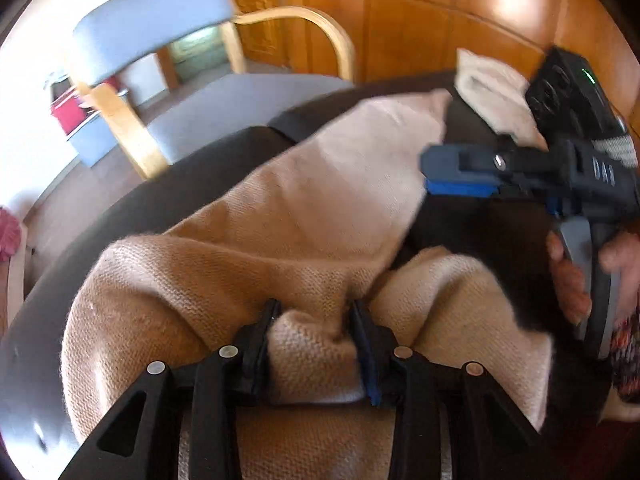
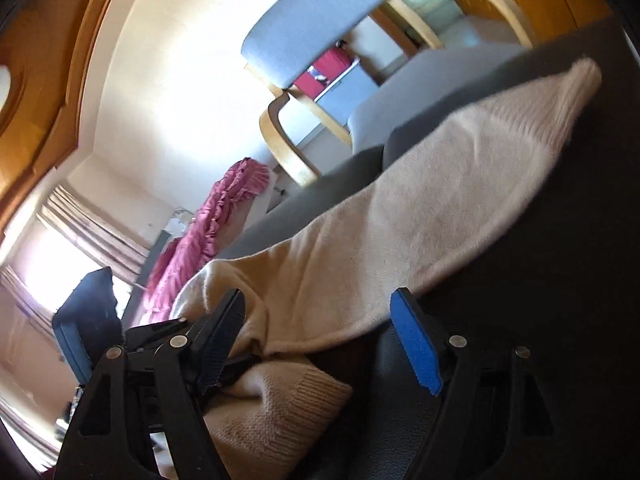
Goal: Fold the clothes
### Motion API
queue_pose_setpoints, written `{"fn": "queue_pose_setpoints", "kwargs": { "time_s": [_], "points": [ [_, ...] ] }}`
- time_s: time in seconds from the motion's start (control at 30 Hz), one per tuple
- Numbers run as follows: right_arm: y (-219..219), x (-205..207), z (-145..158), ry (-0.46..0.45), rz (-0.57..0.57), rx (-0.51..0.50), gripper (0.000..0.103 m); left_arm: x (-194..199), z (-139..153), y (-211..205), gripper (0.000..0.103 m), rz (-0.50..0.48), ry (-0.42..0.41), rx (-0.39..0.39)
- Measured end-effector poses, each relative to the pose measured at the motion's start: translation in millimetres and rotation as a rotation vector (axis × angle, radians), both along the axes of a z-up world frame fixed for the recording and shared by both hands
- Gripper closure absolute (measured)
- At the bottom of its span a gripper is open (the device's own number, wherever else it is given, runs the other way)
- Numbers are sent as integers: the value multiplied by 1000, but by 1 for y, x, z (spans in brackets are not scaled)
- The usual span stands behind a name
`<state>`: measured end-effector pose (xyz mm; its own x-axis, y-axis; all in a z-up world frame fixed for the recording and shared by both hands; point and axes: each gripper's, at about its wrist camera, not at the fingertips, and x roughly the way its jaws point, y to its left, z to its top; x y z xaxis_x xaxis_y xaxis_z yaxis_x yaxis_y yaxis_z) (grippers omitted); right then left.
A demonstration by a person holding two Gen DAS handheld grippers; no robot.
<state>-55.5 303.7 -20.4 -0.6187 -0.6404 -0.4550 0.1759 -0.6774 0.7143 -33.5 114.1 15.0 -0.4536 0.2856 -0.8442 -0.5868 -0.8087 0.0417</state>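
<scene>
A blue-cushioned chair (image 1: pixel 152 36) with bent wooden arms stands just beyond the dark desk (image 1: pixel 168 188), and a pink ruffled cloth (image 2: pixel 208 232) hangs near a bright window farther off. The beige knit sweater (image 1: pixel 280 216) lies rumpled across the desk, one sleeve stretching away toward the far edge. Its lower part is cut off by the frame, and motion blur softens the far end. The left hand-held gripper (image 1: pixel 314 344) is clamped on a bunched fold of the sweater. The right hand-held gripper (image 2: pixel 320 344) stands wide apart over the sweater's edge, its dark finger seemingly touching the knit, gripping nothing.
</scene>
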Motion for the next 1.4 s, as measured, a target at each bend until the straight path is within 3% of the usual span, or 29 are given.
{"fn": "queue_pose_setpoints", "kwargs": {
  "time_s": [0.1,0.3,0.6,0.7,0.87,1.13,1.27,1.4],
  "points": [
    [5,0,-2,6,-33,-10,25,4,21,-13,92,58,83,70],
    [18,-1,-3,10,-56,-88,25,28,80,-71,93,185,259,308],
    [-6,2,7,77,51,-1,25,70,170,-194,94,424,504,701],
    [-17,4,11,111,106,16,25,92,178,-241,94,518,571,762],
    [-39,9,17,162,216,34,25,131,153,-318,94,702,610,811],
    [-92,25,26,178,381,128,23,186,67,-410,93,1016,608,779],
    [-134,30,27,160,473,190,23,198,15,-432,93,1149,532,783],
    [-176,18,23,109,529,219,23,199,-24,-428,93,1183,448,815]
  ]
}}
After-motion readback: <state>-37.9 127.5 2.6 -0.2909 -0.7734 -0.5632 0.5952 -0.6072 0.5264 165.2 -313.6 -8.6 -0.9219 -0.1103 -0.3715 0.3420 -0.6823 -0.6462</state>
